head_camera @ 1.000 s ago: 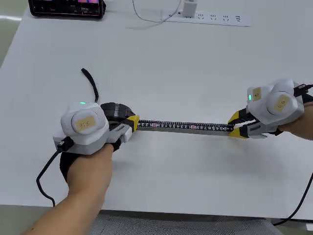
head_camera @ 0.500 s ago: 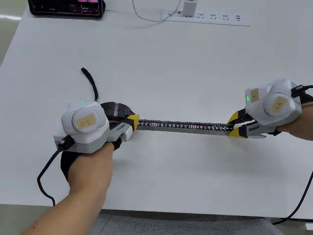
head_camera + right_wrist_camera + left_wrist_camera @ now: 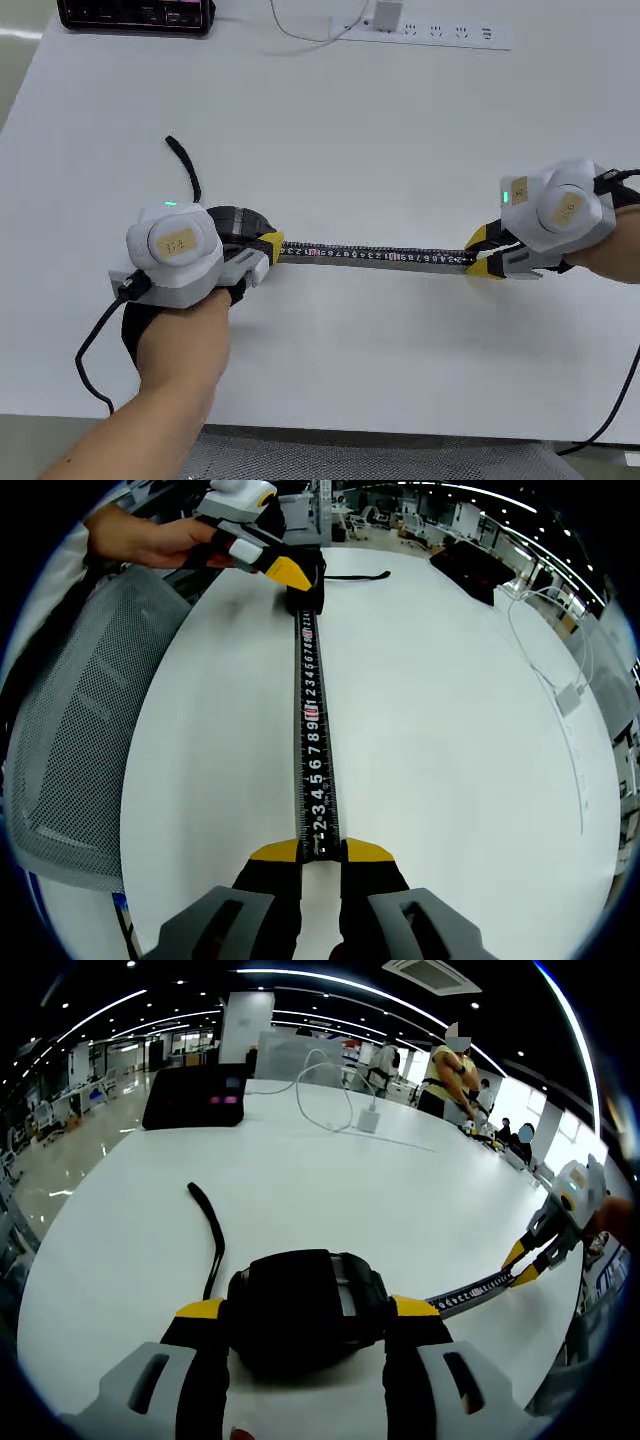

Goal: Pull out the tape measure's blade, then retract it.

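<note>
Right now we are clamping the left tongs (image 3: 268, 248) around the black tape measure (image 3: 236, 226), with the jaws pressing on both flanks of its case. The case is sitting on the white tabletop (image 3: 380, 140) toward our left. We are pinching the tip of the blade (image 3: 375, 256) in the right tongs (image 3: 478, 256), jaws nearly closed on it. The blade is stretching straight between the two tongs, numbers facing up. The black wrist strap (image 3: 186, 165) is lying on the tabletop beyond the case.

Black tape measure (image 3: 305, 1305), white-numbered black blade (image 3: 316, 730)
</note>
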`<action>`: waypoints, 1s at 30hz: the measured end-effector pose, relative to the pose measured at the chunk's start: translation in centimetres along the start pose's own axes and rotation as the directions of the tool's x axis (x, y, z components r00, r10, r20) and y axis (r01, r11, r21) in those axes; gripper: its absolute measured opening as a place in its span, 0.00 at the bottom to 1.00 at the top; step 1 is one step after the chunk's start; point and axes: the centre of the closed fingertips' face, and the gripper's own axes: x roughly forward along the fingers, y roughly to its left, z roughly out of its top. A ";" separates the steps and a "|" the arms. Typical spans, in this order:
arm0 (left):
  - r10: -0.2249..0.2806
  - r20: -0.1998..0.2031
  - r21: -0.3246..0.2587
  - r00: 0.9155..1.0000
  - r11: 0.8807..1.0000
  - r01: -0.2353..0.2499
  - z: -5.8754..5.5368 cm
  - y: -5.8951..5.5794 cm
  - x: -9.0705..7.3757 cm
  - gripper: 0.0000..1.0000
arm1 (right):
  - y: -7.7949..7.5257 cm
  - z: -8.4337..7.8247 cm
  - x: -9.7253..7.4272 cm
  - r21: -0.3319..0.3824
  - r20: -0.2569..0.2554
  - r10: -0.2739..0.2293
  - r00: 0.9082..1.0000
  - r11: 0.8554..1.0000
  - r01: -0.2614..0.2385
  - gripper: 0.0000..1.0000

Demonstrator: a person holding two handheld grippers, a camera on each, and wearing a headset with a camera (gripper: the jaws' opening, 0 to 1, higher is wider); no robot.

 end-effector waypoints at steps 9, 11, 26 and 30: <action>-0.004 -0.004 -0.003 1.000 1.000 0.004 0.0 0.0 0.0 0.58 | 0.1 0.0 0.0 0.004 -0.003 0.007 1.000 1.000 -0.007 0.09; -0.006 -0.005 -0.005 1.000 1.000 0.006 -0.1 0.0 0.0 0.58 | 0.0 0.0 0.0 0.002 -0.005 0.005 1.000 1.000 -0.005 0.09; -0.020 -0.004 -0.022 1.000 1.000 0.020 -0.1 0.0 -0.1 0.58 | -0.1 1.1 0.1 0.009 0.020 0.006 1.000 1.000 -0.006 0.09; -0.022 -0.002 -0.022 1.000 1.000 0.022 -0.1 -0.1 -0.1 0.58 | -0.1 1.7 0.2 0.011 0.030 0.009 1.000 1.000 -0.009 0.09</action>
